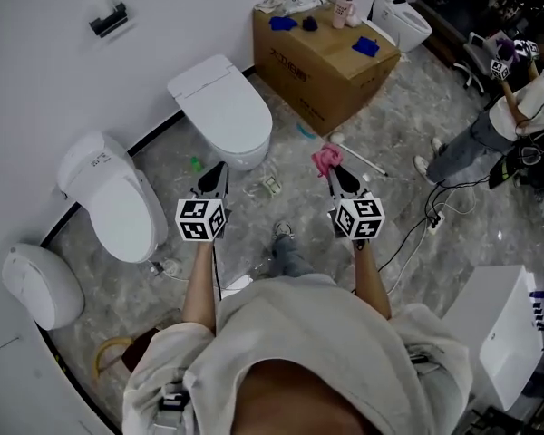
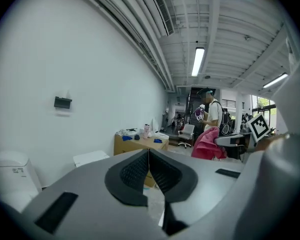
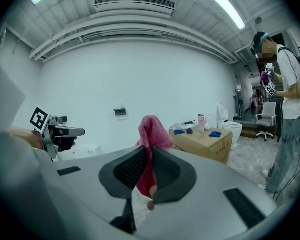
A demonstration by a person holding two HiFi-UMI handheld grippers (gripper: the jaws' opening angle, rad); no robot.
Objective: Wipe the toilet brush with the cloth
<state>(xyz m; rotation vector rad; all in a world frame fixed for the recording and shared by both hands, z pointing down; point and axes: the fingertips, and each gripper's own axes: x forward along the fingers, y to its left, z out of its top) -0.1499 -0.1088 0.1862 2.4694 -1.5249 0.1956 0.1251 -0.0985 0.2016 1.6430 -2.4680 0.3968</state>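
My right gripper point(image 1: 332, 169) is shut on a pink cloth point(image 1: 325, 159), which bunches up above its tips; in the right gripper view the cloth point(image 3: 152, 130) is pinched between the closed pads of that gripper point(image 3: 151, 153). The toilet brush point(image 1: 363, 159), white with a long handle, lies on the marble floor just beyond and right of the cloth. My left gripper point(image 1: 220, 168) is held level with the right one, over the floor near a toilet. In its own view the left gripper point(image 2: 149, 153) has its jaws pressed together on nothing. The pink cloth point(image 2: 208, 144) shows to its right.
Three white toilets point(image 1: 222, 107) point(image 1: 113, 193) point(image 1: 41, 284) line the left wall. A cardboard box point(image 1: 331, 57) with small items on top stands at the back. Another person point(image 1: 508, 120) stands at the right, near cables point(image 1: 426, 220) and a white cabinet point(image 1: 503, 333).
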